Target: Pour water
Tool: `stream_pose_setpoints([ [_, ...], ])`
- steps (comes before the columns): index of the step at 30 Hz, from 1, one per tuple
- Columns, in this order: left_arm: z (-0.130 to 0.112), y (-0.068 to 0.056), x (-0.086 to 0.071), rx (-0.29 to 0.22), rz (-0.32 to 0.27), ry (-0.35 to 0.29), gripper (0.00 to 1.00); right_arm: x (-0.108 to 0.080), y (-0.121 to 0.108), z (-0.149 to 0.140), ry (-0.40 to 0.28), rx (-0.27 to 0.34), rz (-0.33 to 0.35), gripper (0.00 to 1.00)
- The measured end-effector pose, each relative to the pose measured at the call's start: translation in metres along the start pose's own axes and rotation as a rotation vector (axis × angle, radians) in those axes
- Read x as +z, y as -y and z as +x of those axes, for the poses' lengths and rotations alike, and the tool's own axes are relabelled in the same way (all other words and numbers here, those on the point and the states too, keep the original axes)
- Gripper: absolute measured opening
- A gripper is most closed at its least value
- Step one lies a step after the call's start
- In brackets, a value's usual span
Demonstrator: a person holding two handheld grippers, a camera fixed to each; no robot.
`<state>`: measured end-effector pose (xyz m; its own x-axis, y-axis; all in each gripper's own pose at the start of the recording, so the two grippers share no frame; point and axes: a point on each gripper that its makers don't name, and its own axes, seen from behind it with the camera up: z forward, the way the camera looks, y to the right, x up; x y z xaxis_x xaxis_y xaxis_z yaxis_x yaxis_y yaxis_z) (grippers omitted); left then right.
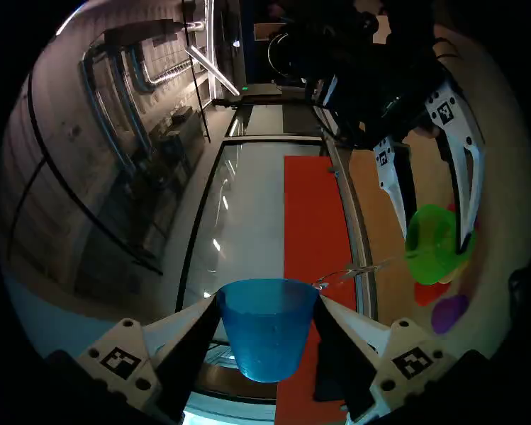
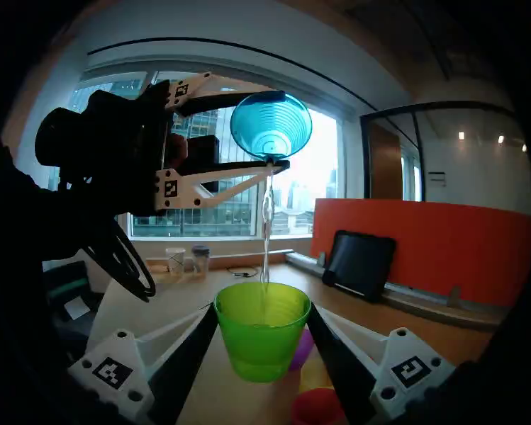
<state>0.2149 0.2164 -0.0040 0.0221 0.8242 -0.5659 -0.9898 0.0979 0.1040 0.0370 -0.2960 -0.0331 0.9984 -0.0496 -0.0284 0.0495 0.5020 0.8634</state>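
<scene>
A blue cup (image 1: 267, 329) sits between the fingers of my left gripper (image 1: 267, 304), which is shut on it. In the right gripper view that blue cup (image 2: 271, 125) is tipped on its side high up, held by the left gripper (image 2: 283, 127). A thin stream of water (image 2: 266, 227) falls from its rim into the green cup (image 2: 263, 329). My right gripper (image 2: 263, 315) is shut on the green cup and holds it upright. In the left gripper view the green cup (image 1: 432, 244) is at the right in the right gripper (image 1: 439, 237), with the water stream (image 1: 357, 269) reaching it.
A wooden table (image 2: 194, 297) lies below, with purple (image 2: 304, 347), yellow and red cups (image 2: 315, 407) just under the green one. A dark tablet (image 2: 357, 265) leans against an orange partition (image 2: 435, 241). Two jars (image 2: 187, 258) stand by the window.
</scene>
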Motion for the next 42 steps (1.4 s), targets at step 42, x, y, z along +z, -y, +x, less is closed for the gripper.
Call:
stream_pose_setpoints([
  [42,0.026,0.010,0.002,0.171,0.048,-0.050,0.87,-0.004,-0.007,0.003,-0.018,0.006,-0.011,0.91],
])
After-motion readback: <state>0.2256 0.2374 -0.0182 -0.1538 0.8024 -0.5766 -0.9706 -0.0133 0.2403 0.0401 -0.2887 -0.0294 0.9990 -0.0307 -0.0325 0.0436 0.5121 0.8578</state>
